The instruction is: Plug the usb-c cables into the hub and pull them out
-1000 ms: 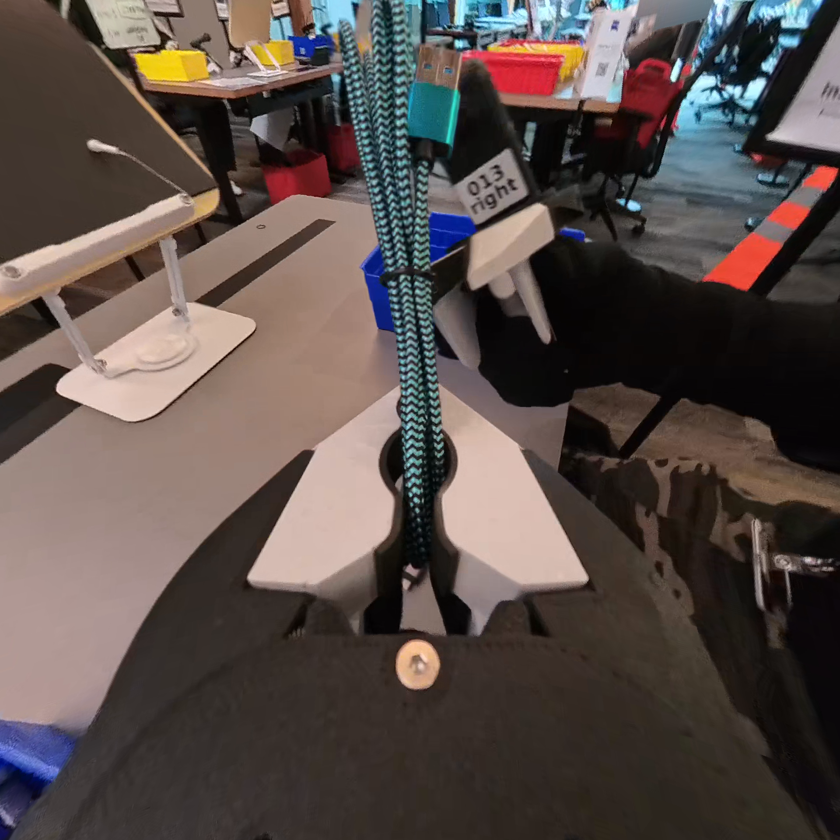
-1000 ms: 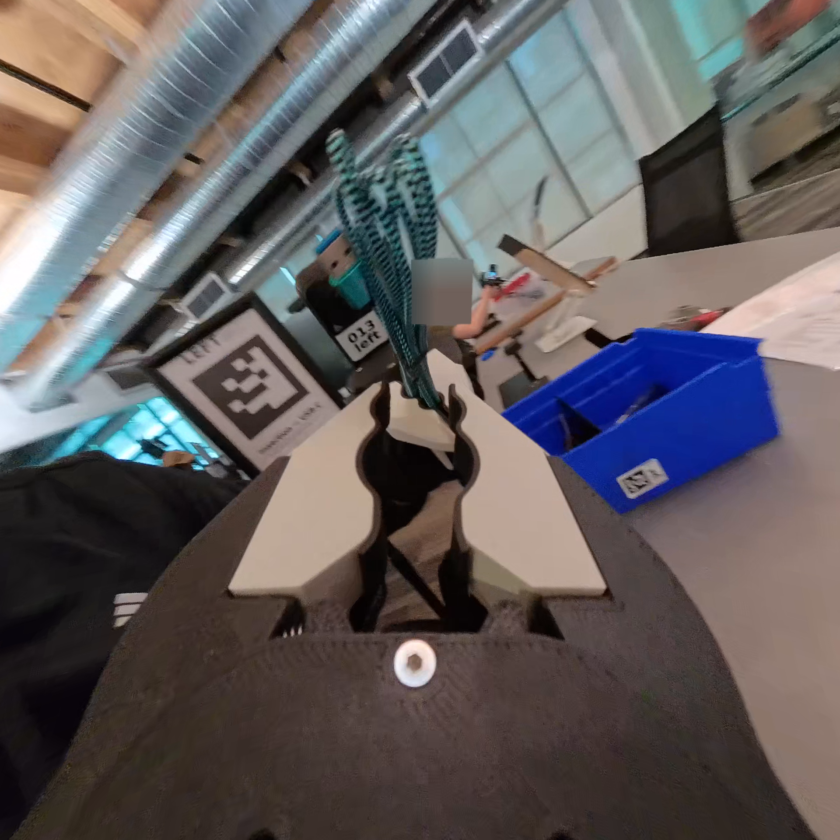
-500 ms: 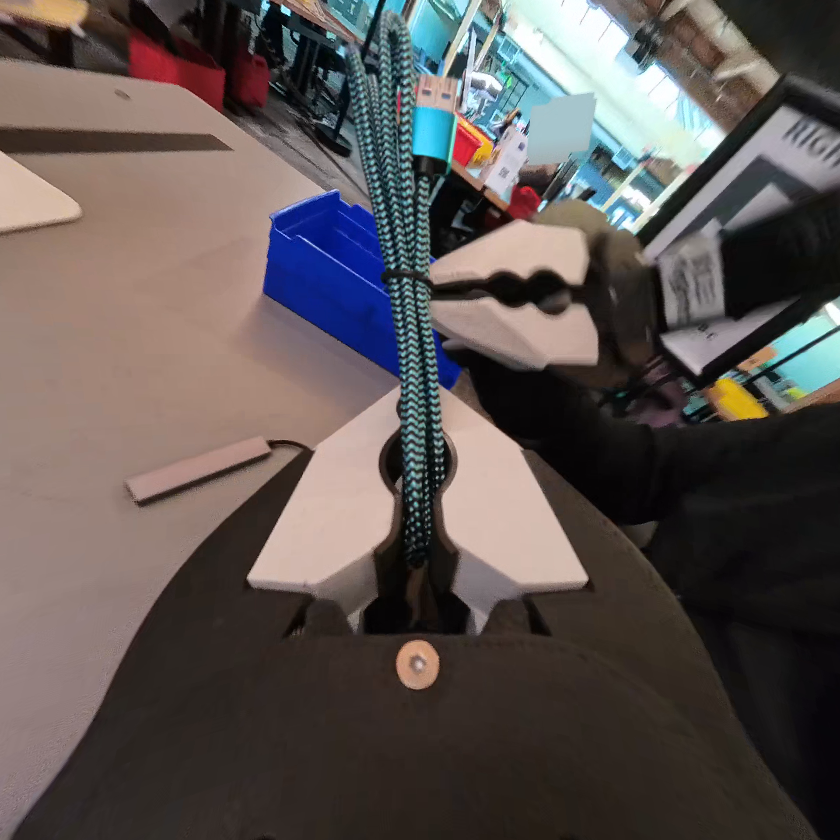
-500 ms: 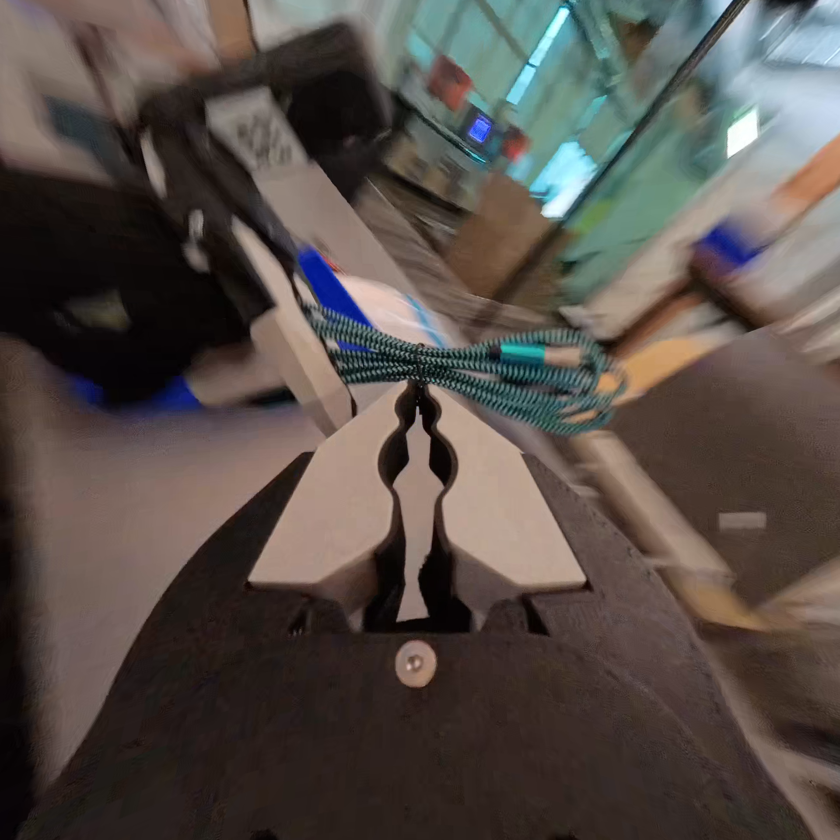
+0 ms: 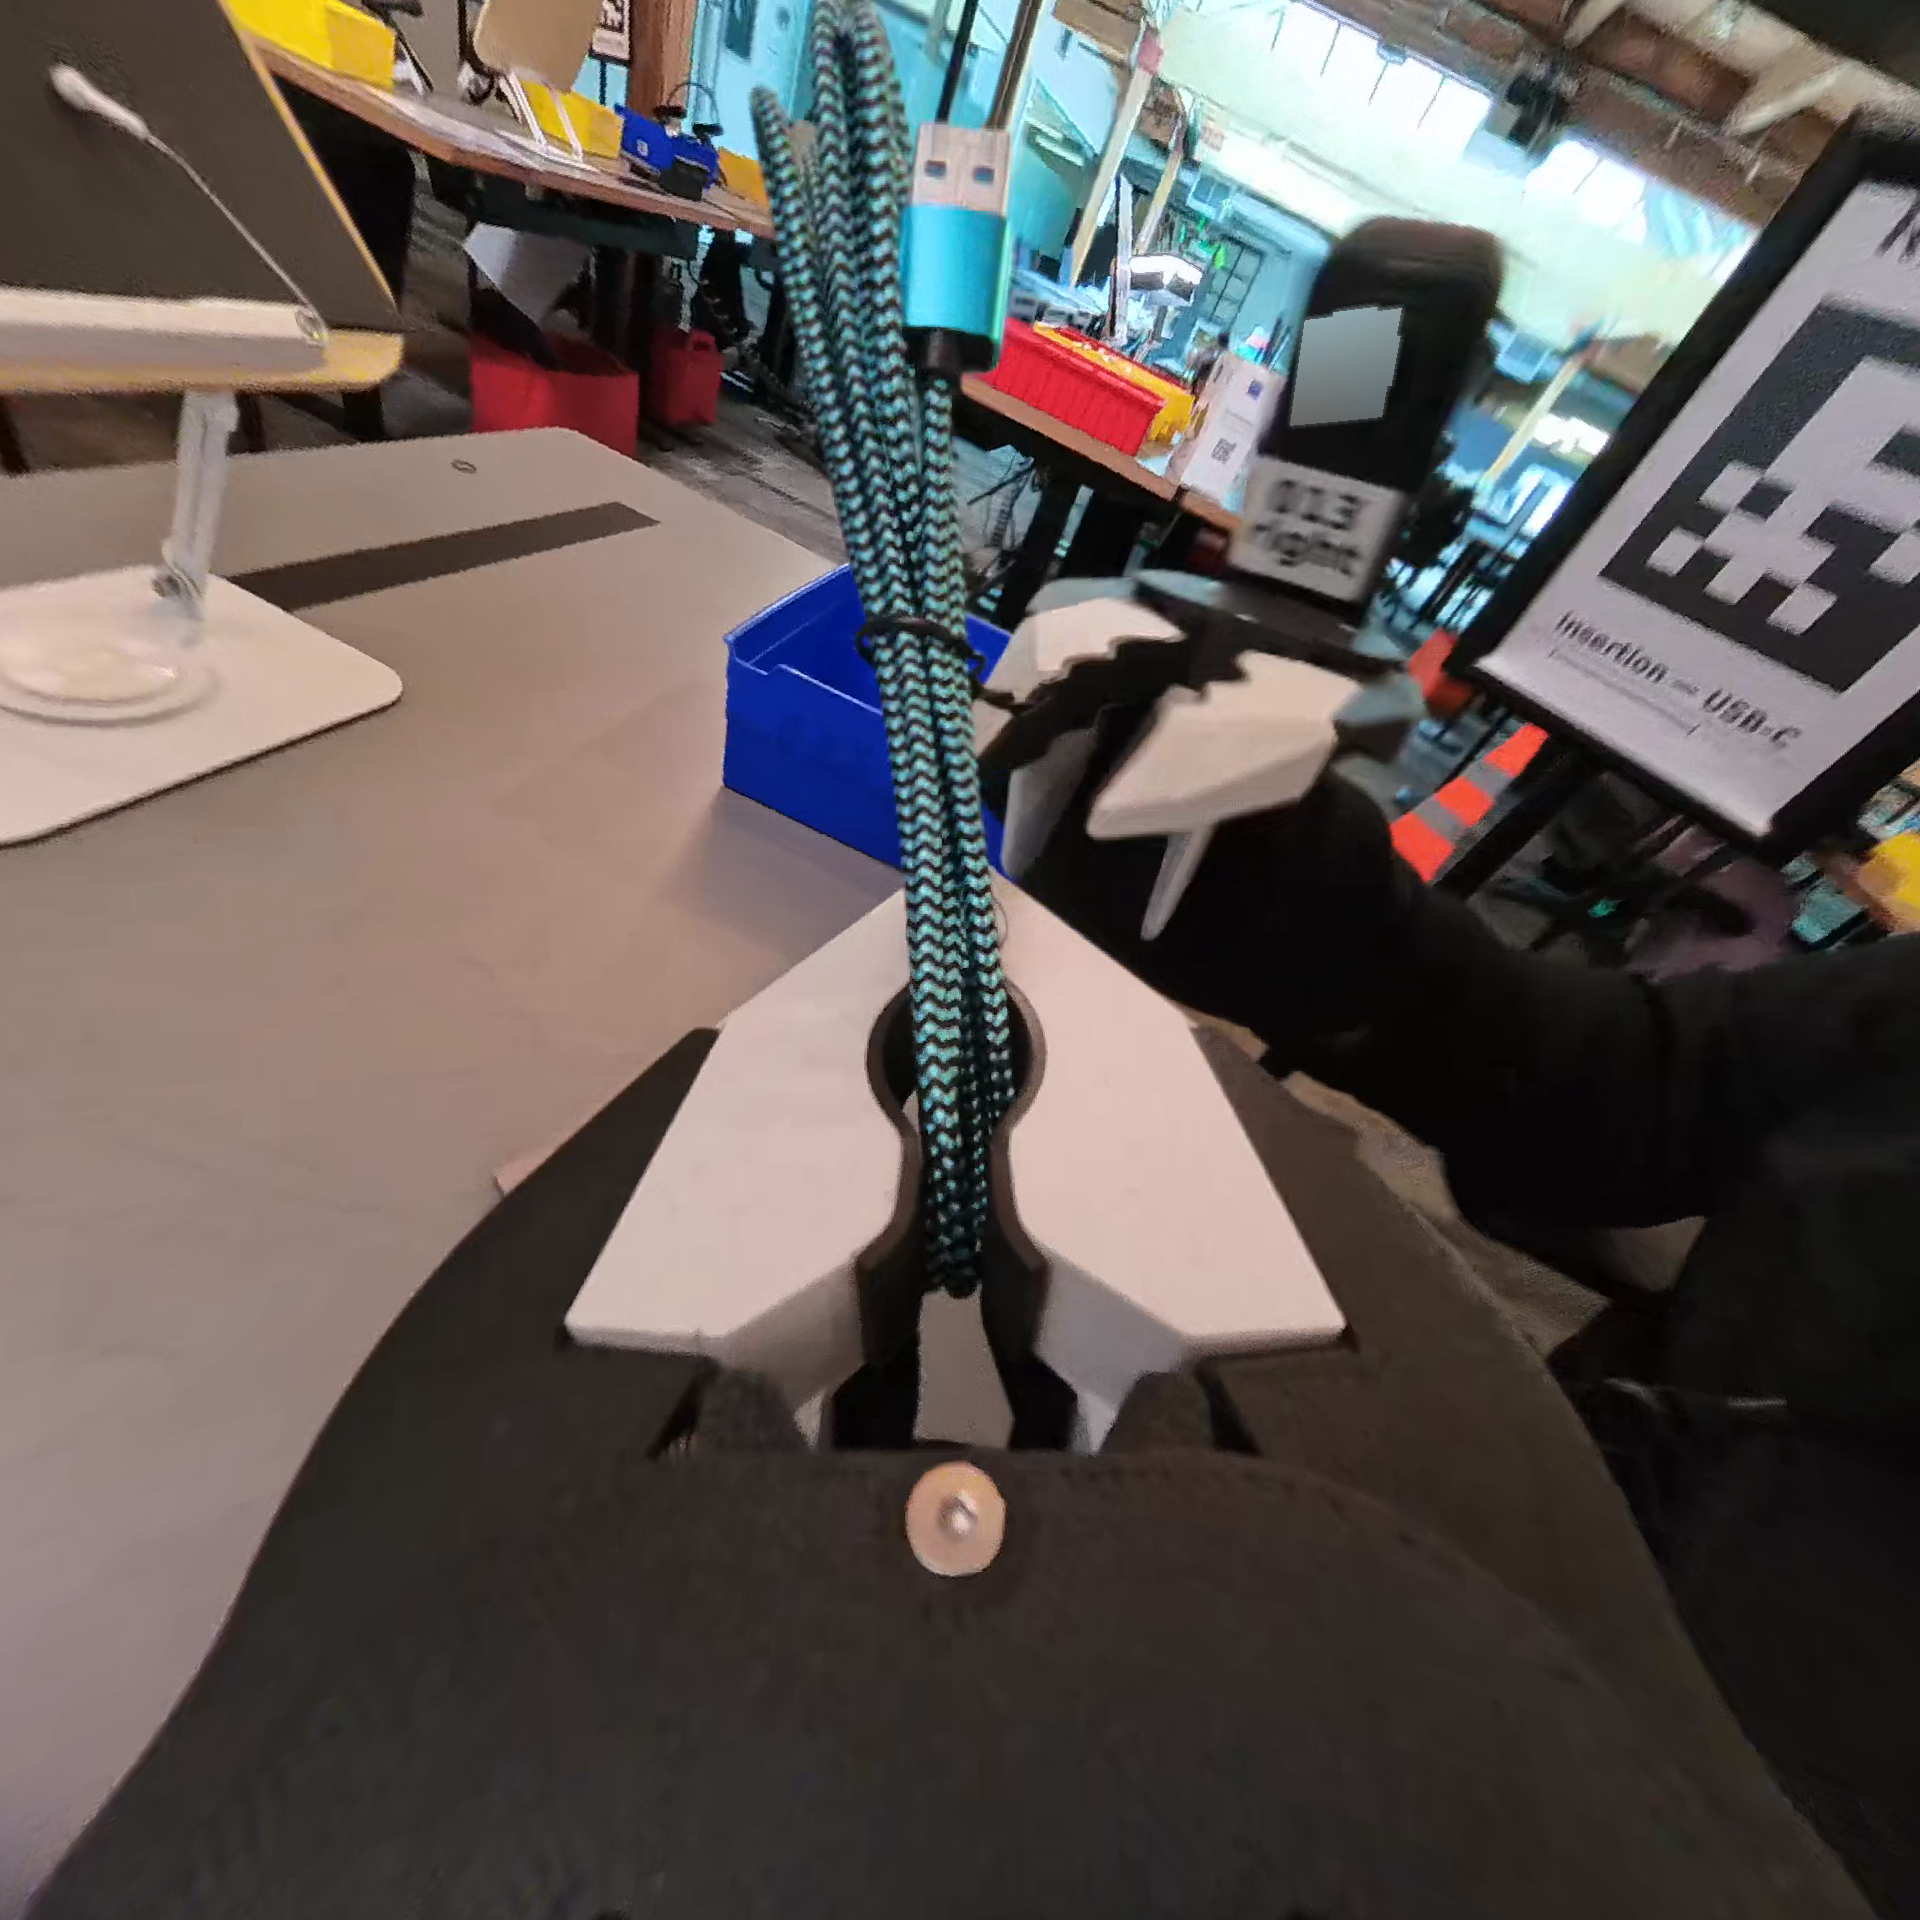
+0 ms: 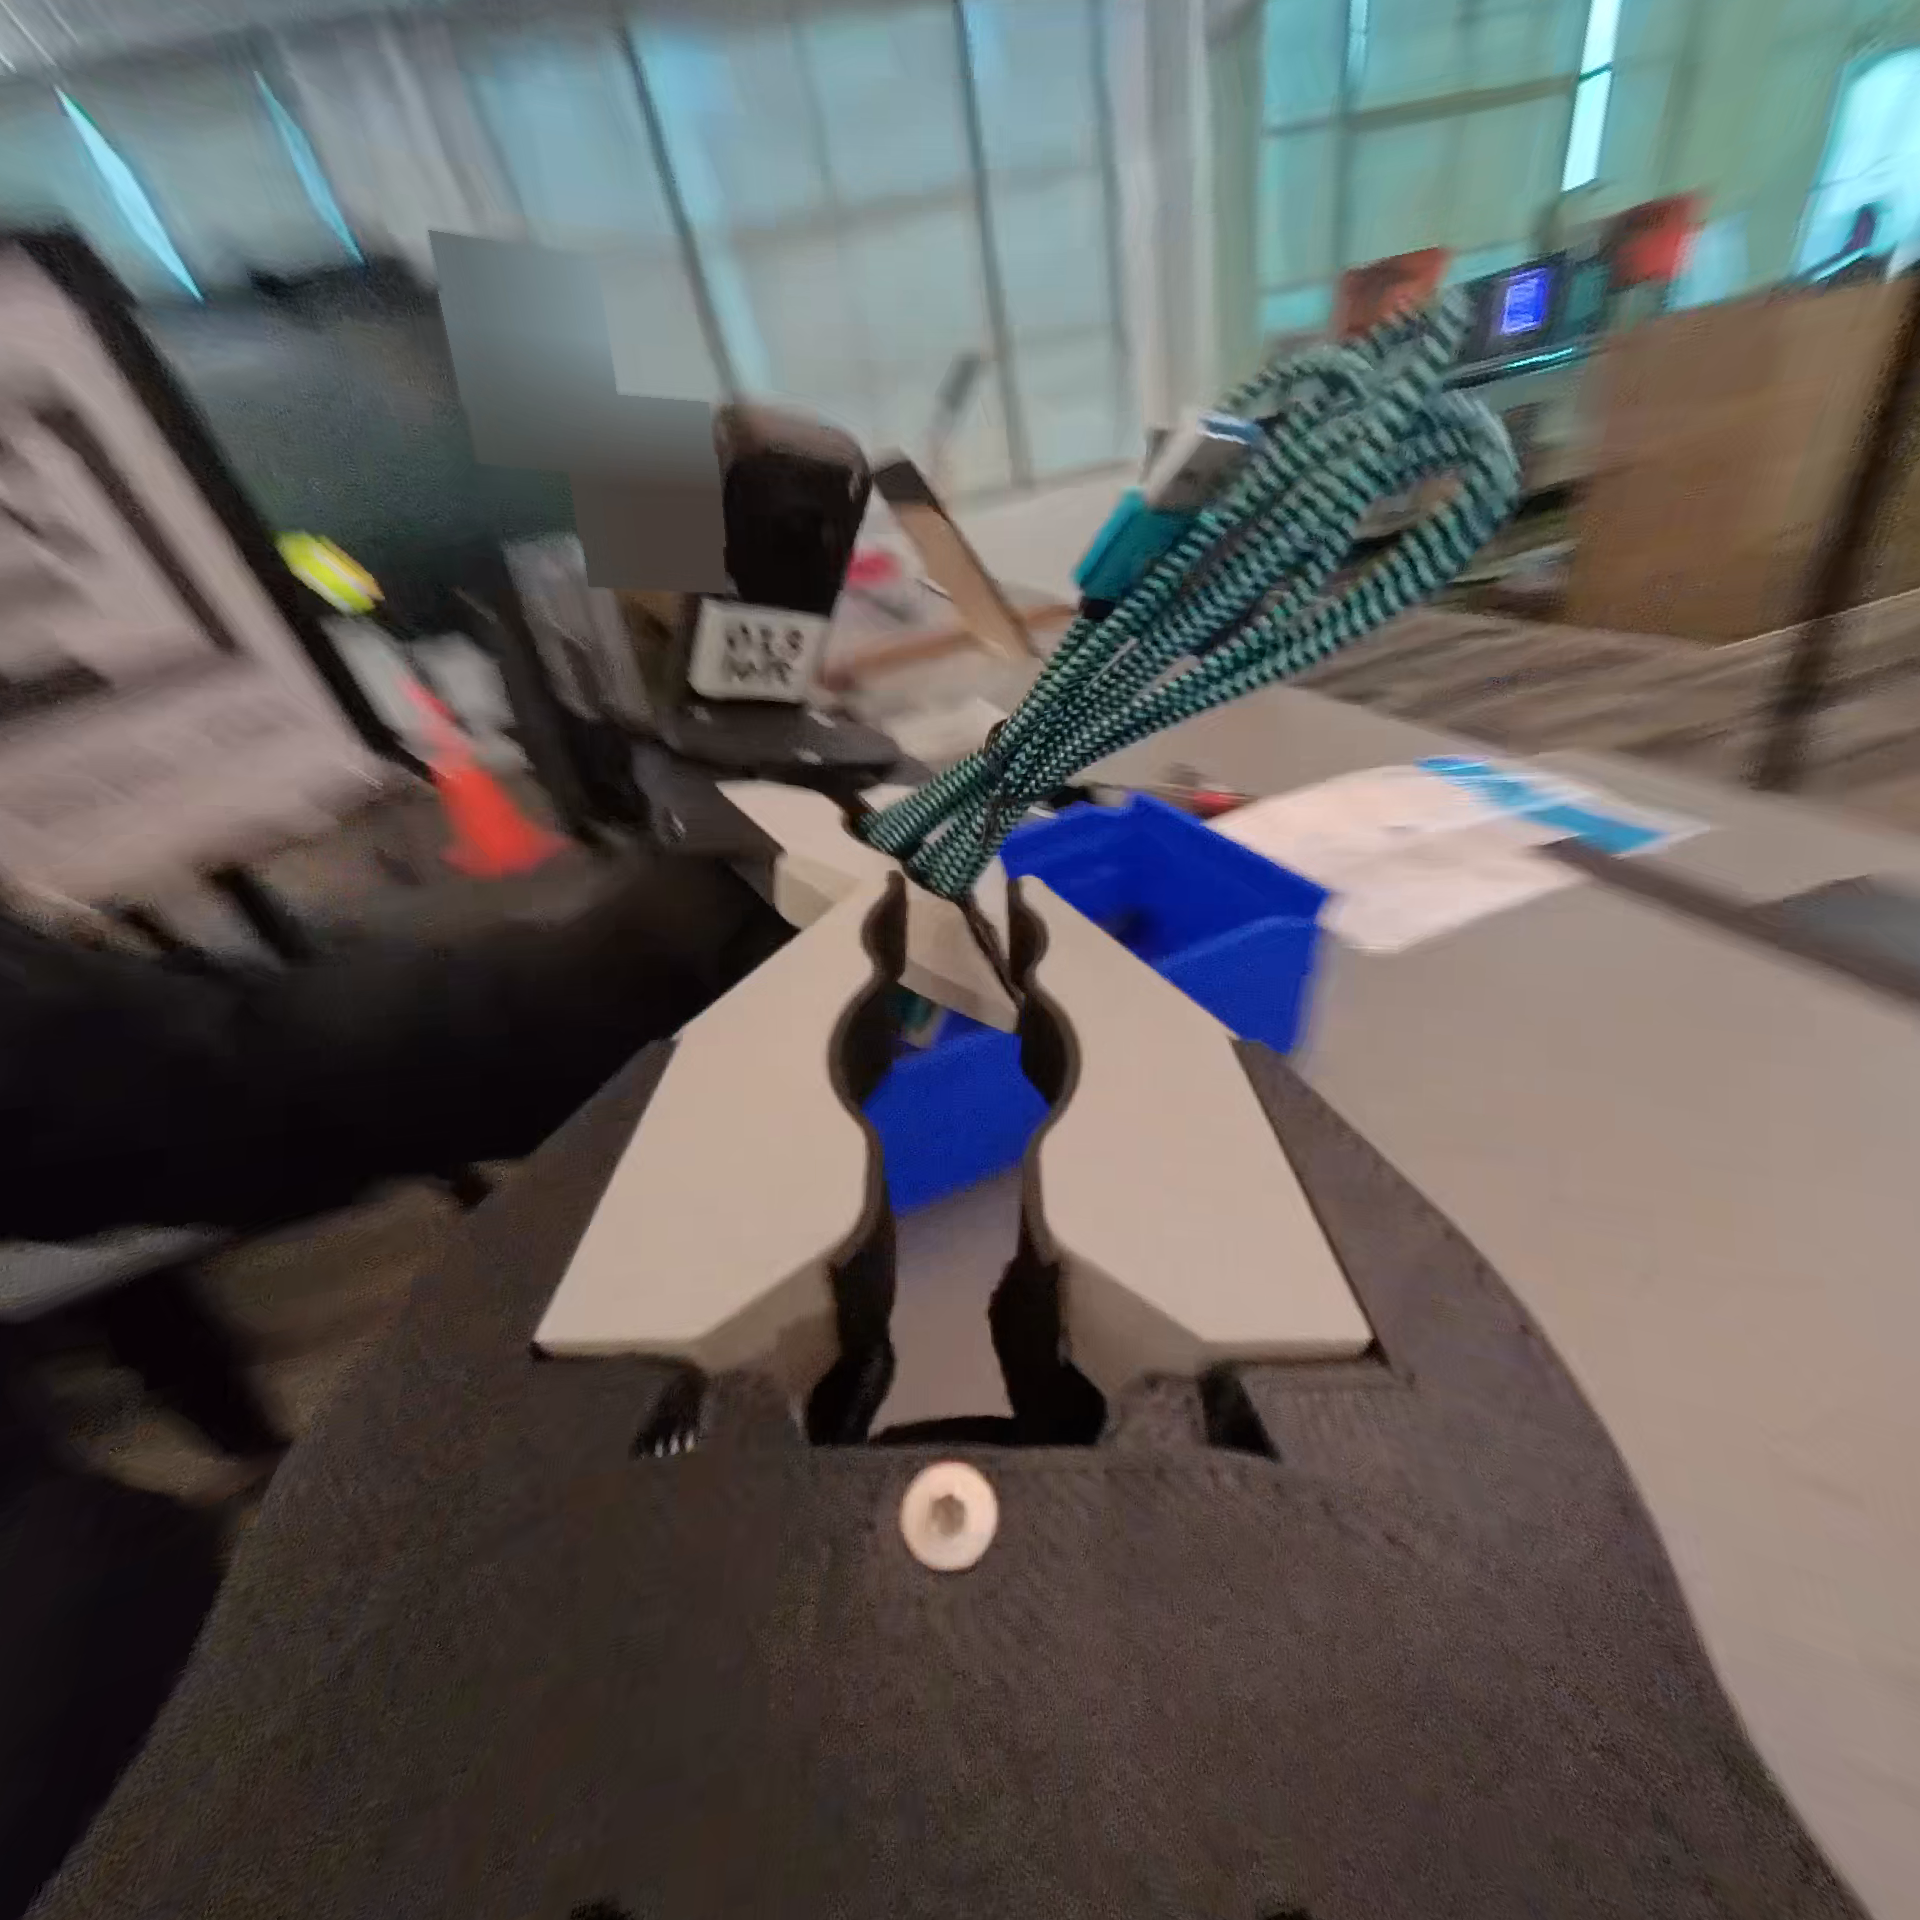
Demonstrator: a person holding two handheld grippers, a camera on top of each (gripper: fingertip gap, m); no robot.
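Left gripper (image 5: 951, 1049): we see it in the lower centre of the left wrist view, pointing up and away over the counter; its white fingers (image 5: 769, 1174) are clamped on the lower end of the cable bundle.
Cable bundle (image 5: 935, 790): we see teal and black braided usb-c cables folded into a tight hank, rising from the left fingers to the top centre of the frame, bound at mid-height by a thin black tie (image 5: 914, 636). A teal and silver plug (image 5: 954, 249) stands up at the top of the hank.
Right gripper (image 5: 1117, 665): we see it at centre right of the left wrist view, turned sideways and held by a black-gloved hand (image 5: 1340, 935), its tips just beside the tie on the bundle. In its own view, which is blurred, the fingers (image 6: 748, 1143) stand a little apart with nothing gripped between them; the bundle (image 6: 1226, 613) slants to the upper right beyond their tips.
Blue bin (image 5: 800, 707): we see it on the counter behind the bundle, in the middle of the frame.
Counter (image 5: 364, 935): we see its grey surface filling the left half of the frame, with a white stand (image 5: 156, 675) at the left edge.
Hub: we cannot find it in either view.
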